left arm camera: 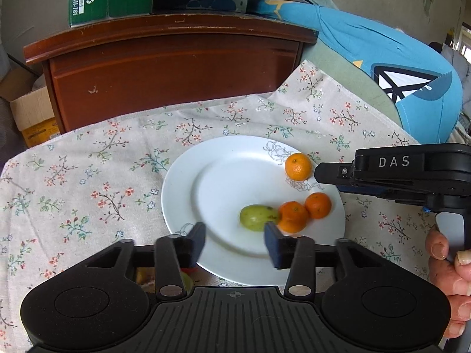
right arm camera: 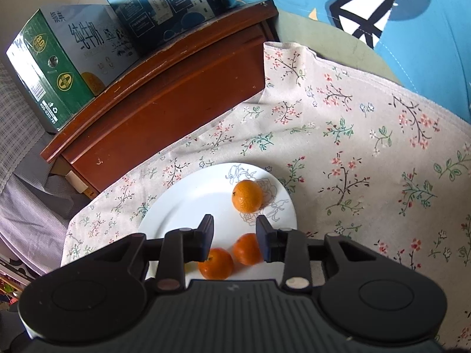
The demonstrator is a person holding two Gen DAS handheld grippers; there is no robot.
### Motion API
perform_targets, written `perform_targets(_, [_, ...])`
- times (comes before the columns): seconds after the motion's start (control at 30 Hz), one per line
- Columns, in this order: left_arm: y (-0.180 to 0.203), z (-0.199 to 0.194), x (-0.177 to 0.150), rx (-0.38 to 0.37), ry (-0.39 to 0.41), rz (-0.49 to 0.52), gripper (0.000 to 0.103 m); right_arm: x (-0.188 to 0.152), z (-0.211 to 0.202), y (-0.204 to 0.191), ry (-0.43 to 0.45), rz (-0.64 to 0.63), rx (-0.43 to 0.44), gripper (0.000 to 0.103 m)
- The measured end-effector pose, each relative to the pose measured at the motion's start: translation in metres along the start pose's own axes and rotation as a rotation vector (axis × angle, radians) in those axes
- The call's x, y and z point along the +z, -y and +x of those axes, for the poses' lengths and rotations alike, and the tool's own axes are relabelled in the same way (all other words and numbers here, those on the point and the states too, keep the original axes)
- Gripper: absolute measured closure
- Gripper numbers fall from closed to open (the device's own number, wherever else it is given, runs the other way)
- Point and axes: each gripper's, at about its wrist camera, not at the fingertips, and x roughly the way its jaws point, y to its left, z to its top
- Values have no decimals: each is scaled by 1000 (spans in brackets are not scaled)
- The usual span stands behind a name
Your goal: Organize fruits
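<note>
Showing only from the left wrist: green fruit [left arm camera: 258, 217] on plate [left arm camera: 188, 188].

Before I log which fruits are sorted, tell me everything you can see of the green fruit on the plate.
The green fruit is a small, smooth, yellow-green oval with a dark speck or two near its top, lying on its side on the white plate toward the near rim. Its right end touches an orange. It shows only in the left wrist view, just beyond the open fingers of the left gripper, which do not touch it.
</note>
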Motion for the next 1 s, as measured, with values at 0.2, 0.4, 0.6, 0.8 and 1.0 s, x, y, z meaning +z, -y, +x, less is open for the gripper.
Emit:
perform_targets(0.2, [-1, -7, 5, 38, 27, -5, 26, 1, -3, 0, 13, 4, 2, 62])
perform_targets(0.4, [-5, -13, 12, 70, 23, 3, 20, 0, -3, -2, 9, 1, 10, 61])
perform_targets(0.6, [-20, -28, 15, 92, 21, -6, 20, -1, -8, -7, 8, -27, 24, 57])
perform_targets(0.8, [-44, -49, 7, 143, 33, -76, 20, -10, -21, -17, 17, -109, 29, 57])
perform_targets(1.0, [-70, -66, -14, 188, 18, -191, 20, -30, -35, -27, 1, -165, 66, 56])
